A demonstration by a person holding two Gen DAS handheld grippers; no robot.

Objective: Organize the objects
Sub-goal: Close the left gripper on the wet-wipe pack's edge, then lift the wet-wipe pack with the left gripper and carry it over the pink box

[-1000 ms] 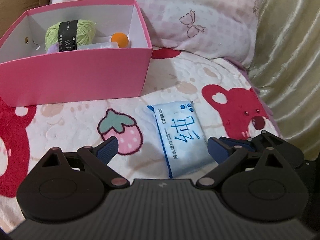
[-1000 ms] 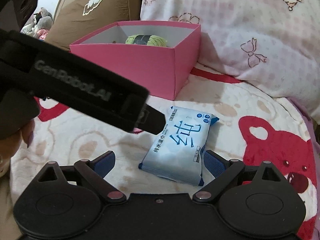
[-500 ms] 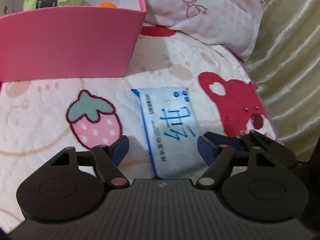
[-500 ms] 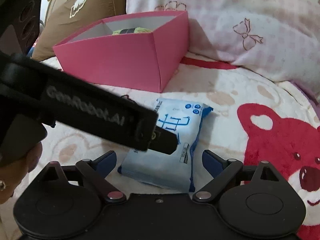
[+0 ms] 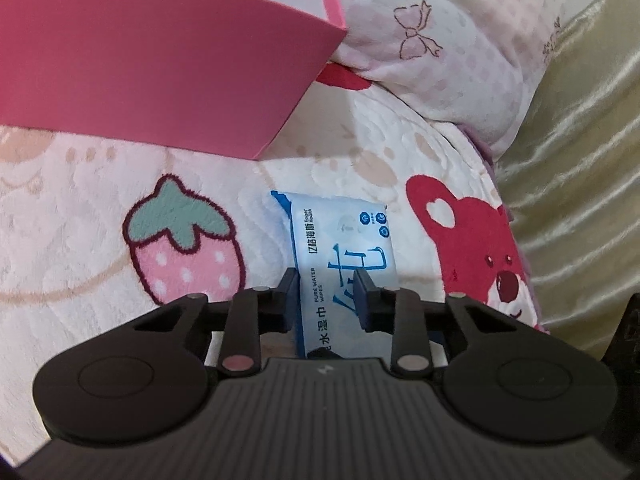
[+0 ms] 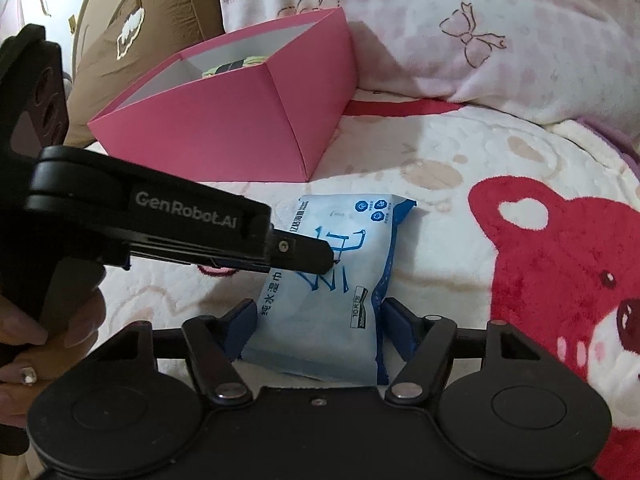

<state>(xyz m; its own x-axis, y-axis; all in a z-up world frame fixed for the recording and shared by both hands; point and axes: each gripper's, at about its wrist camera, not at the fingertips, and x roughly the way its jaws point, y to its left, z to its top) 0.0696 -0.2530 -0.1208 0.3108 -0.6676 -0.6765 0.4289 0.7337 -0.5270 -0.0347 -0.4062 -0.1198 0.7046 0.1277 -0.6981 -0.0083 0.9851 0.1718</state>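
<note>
Left wrist view, read from left to right: the pink box (image 5: 160, 68) stands at upper left on the blanket (image 5: 60, 200), open side up, with only a sliver of its contents visible over the rim; just right of the box's near corner lies the wipes pack (image 5: 344, 248), flat on the blanket, its long axis running away from the camera toward the box; the left gripper (image 5: 328, 296) has just been closing its jaws, which now pinch the pack across its width on the near half, creasing the wrapper; the red bear print (image 5: 472, 248) and the pillow (image 5: 440, 40) lie farther right. Right wrist view, same order: the person's hand (image 6: 24, 344) holds the left gripper, whose arm crosses in from the left edge with its tip on the pack's printed face; the right gripper (image 6: 316, 324) has just been narrowing its jaws, which sit to either side of the pack's near end, the left pad touching, the right showing a slight gap. Judgement: the left gripper has the firmer hold; the box lies beyond and to the left, a short carry; the near wall must be cleared by lifting first; soft bedding gives no hard edge to catch; room inside the box cannot be fully judged.
</note>
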